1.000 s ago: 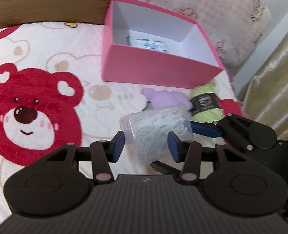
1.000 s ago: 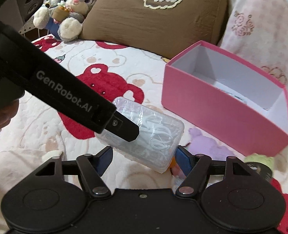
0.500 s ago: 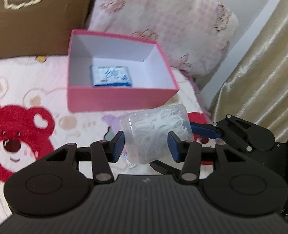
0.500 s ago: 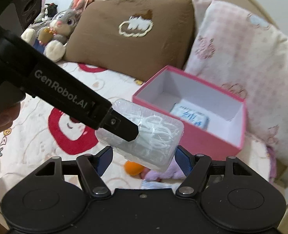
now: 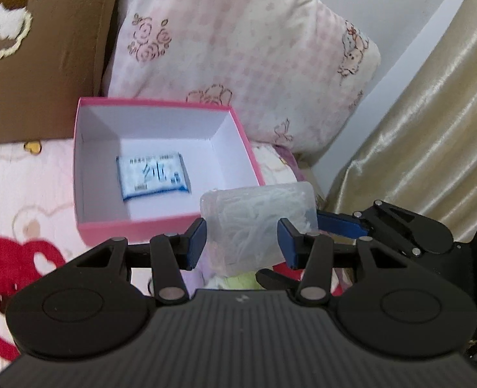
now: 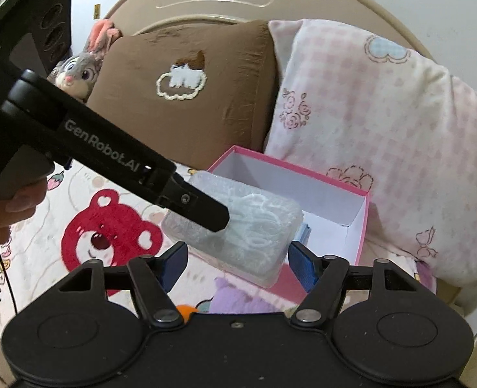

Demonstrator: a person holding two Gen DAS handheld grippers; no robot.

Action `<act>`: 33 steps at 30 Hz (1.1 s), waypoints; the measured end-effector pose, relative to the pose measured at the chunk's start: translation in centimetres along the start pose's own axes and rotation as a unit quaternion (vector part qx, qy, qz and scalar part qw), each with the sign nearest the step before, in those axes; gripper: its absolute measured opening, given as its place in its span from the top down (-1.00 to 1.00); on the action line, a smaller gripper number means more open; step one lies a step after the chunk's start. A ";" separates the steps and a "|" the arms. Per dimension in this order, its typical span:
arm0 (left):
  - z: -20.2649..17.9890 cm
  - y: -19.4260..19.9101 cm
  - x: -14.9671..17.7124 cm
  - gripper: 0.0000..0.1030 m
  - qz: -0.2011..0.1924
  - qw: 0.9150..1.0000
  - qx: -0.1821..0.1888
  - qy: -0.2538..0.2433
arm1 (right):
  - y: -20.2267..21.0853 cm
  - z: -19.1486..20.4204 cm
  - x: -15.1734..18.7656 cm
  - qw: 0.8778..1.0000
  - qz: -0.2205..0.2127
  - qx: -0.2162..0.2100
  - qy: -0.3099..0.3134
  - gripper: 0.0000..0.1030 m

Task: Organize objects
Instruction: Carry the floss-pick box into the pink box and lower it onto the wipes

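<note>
A clear plastic box of white floss picks (image 5: 254,223) is held between both grippers in the air, just in front of the open pink box (image 5: 135,226). My left gripper (image 5: 242,242) is shut on its short sides. My right gripper (image 6: 235,258) grips its long ends; the clear box also shows in the right wrist view (image 6: 238,226). A blue-and-white tissue pack (image 5: 153,177) lies on the pink box's floor. In the right wrist view the pink box (image 6: 361,226) stands behind the clear box.
A brown pillow (image 6: 186,97) and a pink checked pillow (image 5: 245,55) lean behind the pink box. A purple toy (image 6: 235,297), an orange item (image 6: 185,310) and a green yarn ball (image 5: 238,281) lie on the bear-print bedspread (image 6: 106,239) below. A gold curtain (image 5: 432,129) hangs at right.
Both grippers have lifted the clear box off the bedspread and carried it up and toward the pink box. The pink box's inside and the tissue pack now show from above.
</note>
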State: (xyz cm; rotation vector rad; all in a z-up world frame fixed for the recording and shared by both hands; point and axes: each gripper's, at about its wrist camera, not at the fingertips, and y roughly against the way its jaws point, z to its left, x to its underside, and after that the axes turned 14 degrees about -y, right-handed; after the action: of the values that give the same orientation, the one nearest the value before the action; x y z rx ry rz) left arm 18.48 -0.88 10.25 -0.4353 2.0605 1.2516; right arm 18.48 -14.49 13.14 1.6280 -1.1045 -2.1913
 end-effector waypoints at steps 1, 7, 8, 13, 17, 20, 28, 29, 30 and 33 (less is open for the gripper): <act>0.4 -0.6 -0.5 0.11 -0.001 1.000 -0.001 0.005 | -0.5 -0.4 -0.4 1.000 0.002 0.003 -0.001 -0.36; 3.6 -5.7 -3.4 0.08 -0.004 0.999 -0.001 0.032 | -4.9 -2.6 -2.9 0.999 0.019 0.036 0.007 -0.33; 4.1 -6.7 -3.6 0.07 -0.003 0.999 -0.002 0.039 | -5.8 -3.0 -3.3 0.999 0.026 0.040 0.008 -0.33; 7.8 -11.4 -4.5 0.07 0.008 0.997 0.001 0.075 | -10.9 -5.1 -4.6 0.997 0.060 0.046 -0.002 -0.33; 10.3 -14.8 -4.7 0.07 0.039 0.995 -0.004 0.092 | -15.0 -6.1 -4.7 0.994 0.097 0.044 -0.010 -0.33; 12.1 -17.0 -4.5 0.07 0.056 0.991 -0.010 0.120 | -17.8 -6.6 -4.5 0.992 0.118 0.044 -0.010 -0.33; 14.9 -19.8 -3.3 0.11 0.080 0.983 -0.037 0.163 | -22.2 -7.9 -3.7 0.987 0.155 0.018 -0.044 -0.33; 15.2 -19.8 -3.2 0.11 0.083 0.982 -0.040 0.167 | -22.5 -7.8 -3.6 0.987 0.154 0.013 -0.044 -0.33; 15.5 -19.8 -3.0 0.11 0.085 0.981 -0.044 0.170 | -22.7 -7.6 -3.6 0.987 0.154 0.009 -0.042 -0.33; 16.1 -19.8 -2.7 0.11 0.097 0.979 -0.058 0.172 | -23.5 -7.4 -3.3 0.986 0.161 -0.005 -0.048 -0.33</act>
State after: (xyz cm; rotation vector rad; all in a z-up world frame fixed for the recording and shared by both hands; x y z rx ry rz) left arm 38.16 3.45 -5.62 -0.5459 2.3719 1.5054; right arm 32.52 0.59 -0.77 1.2457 -1.2780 -2.0745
